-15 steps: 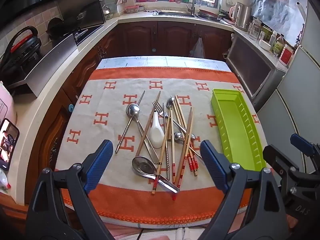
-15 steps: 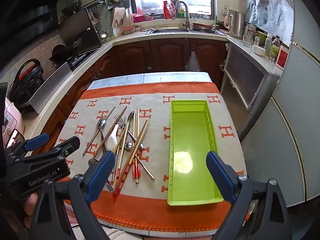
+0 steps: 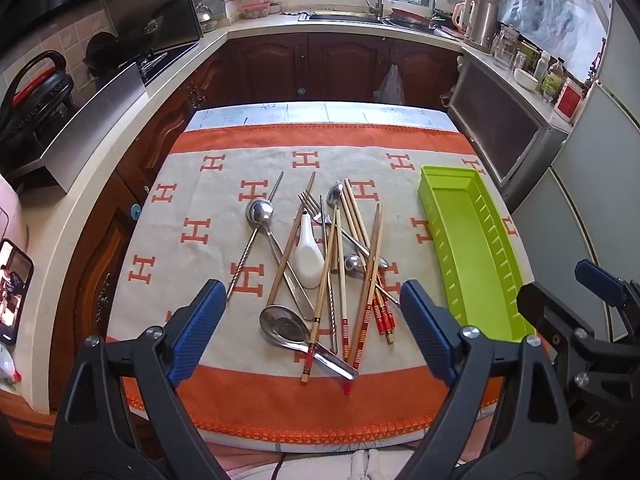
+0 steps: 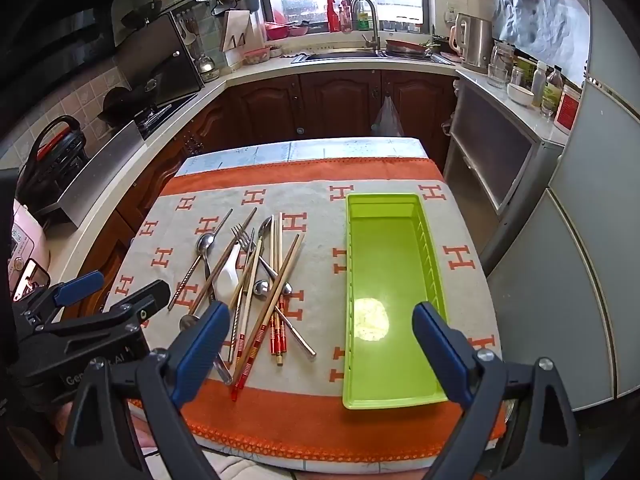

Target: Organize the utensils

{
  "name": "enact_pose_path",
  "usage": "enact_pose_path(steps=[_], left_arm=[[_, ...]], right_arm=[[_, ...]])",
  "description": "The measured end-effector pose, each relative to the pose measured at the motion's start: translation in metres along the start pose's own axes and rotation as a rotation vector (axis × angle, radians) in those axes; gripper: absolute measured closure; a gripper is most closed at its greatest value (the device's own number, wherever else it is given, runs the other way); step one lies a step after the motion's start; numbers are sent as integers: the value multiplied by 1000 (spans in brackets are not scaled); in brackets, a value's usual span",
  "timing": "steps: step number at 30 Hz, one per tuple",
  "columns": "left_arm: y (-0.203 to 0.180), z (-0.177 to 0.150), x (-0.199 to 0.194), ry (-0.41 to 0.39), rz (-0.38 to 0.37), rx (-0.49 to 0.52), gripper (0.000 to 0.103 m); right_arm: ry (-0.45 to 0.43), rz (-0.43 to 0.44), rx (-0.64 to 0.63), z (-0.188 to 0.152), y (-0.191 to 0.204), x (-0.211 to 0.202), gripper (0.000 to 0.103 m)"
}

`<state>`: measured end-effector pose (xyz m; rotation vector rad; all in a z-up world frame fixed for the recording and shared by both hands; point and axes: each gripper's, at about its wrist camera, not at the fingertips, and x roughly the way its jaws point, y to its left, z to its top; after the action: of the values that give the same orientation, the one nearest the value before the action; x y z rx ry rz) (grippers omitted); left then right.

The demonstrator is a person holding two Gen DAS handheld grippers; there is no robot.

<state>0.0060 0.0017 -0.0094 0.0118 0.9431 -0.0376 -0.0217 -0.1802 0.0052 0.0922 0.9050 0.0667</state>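
The green tray point(image 4: 394, 300) is serving as the landmark here: it is lying lengthwise on the orange-and-cream cloth point(image 4: 312, 312) that is covering the table, and nothing is lying inside it.

The right wrist view is looking straight down into the tray, showing its whole floor with a bright patch of light shining near its close end; the left wrist view is showing the tray point(image 3: 472, 248) only obliquely at the right side, with the ribbed inner wall catching the eye. The left wrist view, in turn, is giving the clearer look at the utensil pile point(image 3: 328, 268) lying left of the tray: crossed wooden chopsticks point(image 3: 370, 276) with red banded ends, a white ceramic spoon point(image 3: 309, 258), a fork point(image 3: 316, 210), and a large steel spoon point(image 3: 285, 326) nearest the camera. In the right wrist view the same pile point(image 4: 252, 280) is sitting left of the tray, apart from it.

The left gripper point(image 3: 314, 334) is tilting steeply downward above the pile's near end, its blue-padded jaws standing wide with nothing clamped between them. The right gripper point(image 4: 320, 354) is tilting down likewise over the tray's near left edge, its jaws also spread wide and holding nothing. Each view is catching the other gripper at its edge, beside the tray's near end.
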Motion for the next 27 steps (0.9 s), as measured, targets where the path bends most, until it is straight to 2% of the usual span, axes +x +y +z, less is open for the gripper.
enact_pose_path(steps=[11, 27], left_arm=[[-6, -1, -1, 14, 2, 17, 16], [-6, -2, -6, -5, 19, 29, 16]], right_arm=[[12, -10, -6, -3, 4, 2, 10], [13, -13, -2, -3, 7, 1, 10]])
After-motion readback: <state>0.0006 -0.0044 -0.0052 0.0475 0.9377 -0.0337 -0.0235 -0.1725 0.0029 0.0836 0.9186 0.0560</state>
